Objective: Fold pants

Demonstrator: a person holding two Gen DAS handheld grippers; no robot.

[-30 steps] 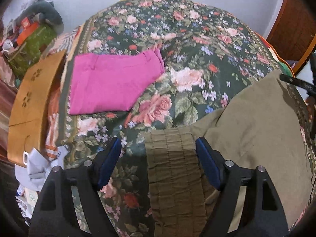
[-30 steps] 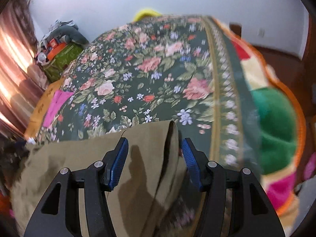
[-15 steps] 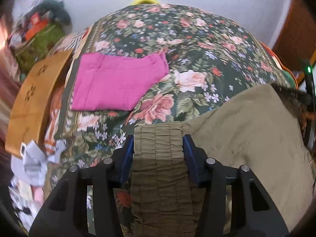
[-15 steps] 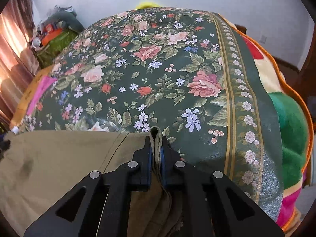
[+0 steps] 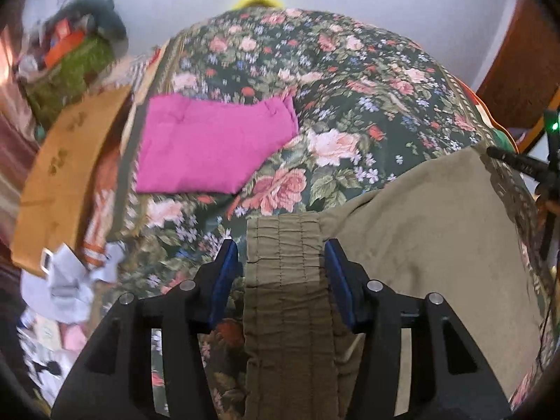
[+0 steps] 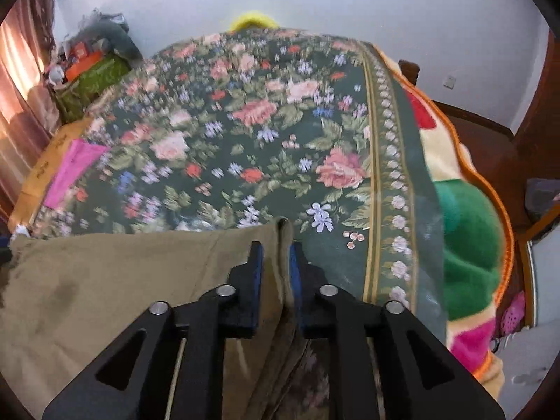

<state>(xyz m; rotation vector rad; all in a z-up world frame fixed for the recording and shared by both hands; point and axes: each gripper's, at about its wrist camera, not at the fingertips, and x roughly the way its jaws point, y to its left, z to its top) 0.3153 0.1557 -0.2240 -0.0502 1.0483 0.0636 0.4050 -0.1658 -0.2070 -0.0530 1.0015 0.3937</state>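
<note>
Near the bed's (image 6: 245, 147) front edge, both claws pointed steeply down: left claw (image 5: 283, 273) clamped the olive pants' (image 5: 420, 231) waistband, right claw (image 6: 274, 273), just loosened, straddled a hem fold. Floral cover beyond lay mostly open; pink garment (image 5: 210, 154) far-left.

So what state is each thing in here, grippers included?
olive pants: spread across the bed, not yet folded, one end in each gripper.
left gripper: fingers have just been closing; gathered waistband between them, gripped.
right gripper: fingers have just been opening slightly; raised fold of fabric between them, gripped.
pink garment: folded flat, lying apart.
floral bedspread: laid smooth.
</note>
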